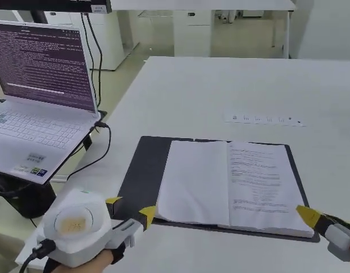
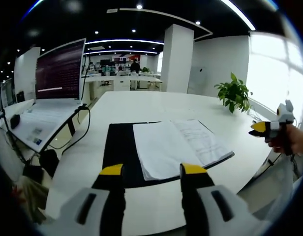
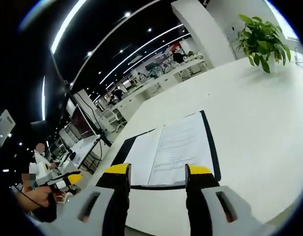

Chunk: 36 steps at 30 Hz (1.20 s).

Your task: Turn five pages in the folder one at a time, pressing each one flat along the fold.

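Note:
A black folder [image 1: 142, 170] lies open on the white table. Its left page [image 1: 192, 182] is blank and its right page [image 1: 260, 185] is printed; both lie flat. My left gripper [image 1: 130, 208] hovers open just off the folder's near left corner, with nothing between its fingers. In the left gripper view the left gripper [image 2: 152, 169] points at the folder [image 2: 166, 145] from a short way back. My right gripper [image 1: 311, 217] is at the folder's near right corner. In the right gripper view it [image 3: 158, 169] stands open and empty before the folder [image 3: 176, 142].
An open laptop [image 1: 38, 102] on a stand sits at the left, with cables [image 1: 98, 153] trailing toward the folder. A thin white strip [image 1: 266, 119] lies on the table beyond the folder. A potted plant [image 2: 233, 93] stands at the far side.

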Motion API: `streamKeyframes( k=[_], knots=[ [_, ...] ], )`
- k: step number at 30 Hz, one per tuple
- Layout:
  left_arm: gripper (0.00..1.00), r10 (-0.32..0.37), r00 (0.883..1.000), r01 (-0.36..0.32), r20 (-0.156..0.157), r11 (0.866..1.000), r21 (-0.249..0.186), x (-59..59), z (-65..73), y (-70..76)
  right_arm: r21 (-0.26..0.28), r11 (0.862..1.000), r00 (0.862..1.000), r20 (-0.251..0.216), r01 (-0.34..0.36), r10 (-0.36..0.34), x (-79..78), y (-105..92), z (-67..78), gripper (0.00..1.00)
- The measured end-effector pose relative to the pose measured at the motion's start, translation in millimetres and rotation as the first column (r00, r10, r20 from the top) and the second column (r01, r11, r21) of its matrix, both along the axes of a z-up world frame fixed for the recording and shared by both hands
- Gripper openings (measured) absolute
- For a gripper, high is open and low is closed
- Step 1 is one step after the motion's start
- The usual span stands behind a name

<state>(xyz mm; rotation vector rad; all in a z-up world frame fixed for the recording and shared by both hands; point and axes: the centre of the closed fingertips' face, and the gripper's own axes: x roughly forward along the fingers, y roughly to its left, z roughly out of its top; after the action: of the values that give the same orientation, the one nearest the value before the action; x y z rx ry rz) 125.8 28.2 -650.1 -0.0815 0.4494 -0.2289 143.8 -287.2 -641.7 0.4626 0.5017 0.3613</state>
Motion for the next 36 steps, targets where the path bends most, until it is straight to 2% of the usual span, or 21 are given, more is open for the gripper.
streamKeyframes(
  k=[2,6,10,14,15,17,18,24,31,36],
  knots=[
    [0.49,0.001,1.0,-0.001,0.003,1.0,0.006,-2.4,1.5,-1.6,-0.023,0.999,1.0,0.005,0.023,-0.023,0.0,-8.0,-1.1,0.59],
    [0.6,-0.003,1.0,0.003,0.016,1.0,0.001,-6.0,7.0,-6.3,-0.118,0.992,0.999,0.018,0.033,-0.031,-1.9,-23.0,-5.3,0.69],
    [0.83,-0.001,1.0,0.001,0.024,1.0,0.0,-6.7,9.1,-12.1,-0.168,0.985,0.999,0.029,0.045,-0.041,-5.5,-33.0,-7.9,0.82],
    [0.95,-0.017,1.0,0.017,0.003,1.0,0.019,-9.5,6.0,-18.3,-0.197,0.979,0.999,0.03,0.05,-0.045,-8.9,-39.3,-12.2,0.93],
    [0.98,-0.023,1.0,0.023,-0.01,1.0,0.019,-10.3,3.9,-20.3,-0.2,0.978,0.998,0.026,0.053,-0.048,-9.5,-40.7,-13.3,0.95],
    [0.99,-0.028,0.999,0.029,-0.035,0.999,0.019,-12.3,0.4,-22.4,-0.203,0.977,0.998,0.021,0.059,-0.056,-10.9,-43.8,-15.7,1.0],
    [0.99,-0.029,0.999,0.03,-0.041,0.999,0.028,-12.4,-1.2,-22.2,-0.206,0.977,0.998,0.022,0.055,-0.051,-11.5,-45.0,-15.8,0.99],
    [0.99,-0.039,0.998,0.042,-0.045,0.998,0.051,-10.5,-0.7,-23.8,-0.219,0.975,0.999,0.016,0.036,-0.033,-12.2,-46.7,-14.7,1.0],
    [0.99,-0.075,0.997,0.078,-0.036,0.994,0.072,5.0,2.6,-33.9,-0.206,0.978,0.999,0.03,0.027,-0.022,-7.0,-39.6,-10.8,1.0],
    [0.96,-0.119,0.992,0.123,-0.042,0.988,0.091,20.0,-1.1,-49.2,-0.198,0.98,0.999,0.03,0.033,-0.028,-8.3,-39.5,-13.5,0.99]
  ],
)
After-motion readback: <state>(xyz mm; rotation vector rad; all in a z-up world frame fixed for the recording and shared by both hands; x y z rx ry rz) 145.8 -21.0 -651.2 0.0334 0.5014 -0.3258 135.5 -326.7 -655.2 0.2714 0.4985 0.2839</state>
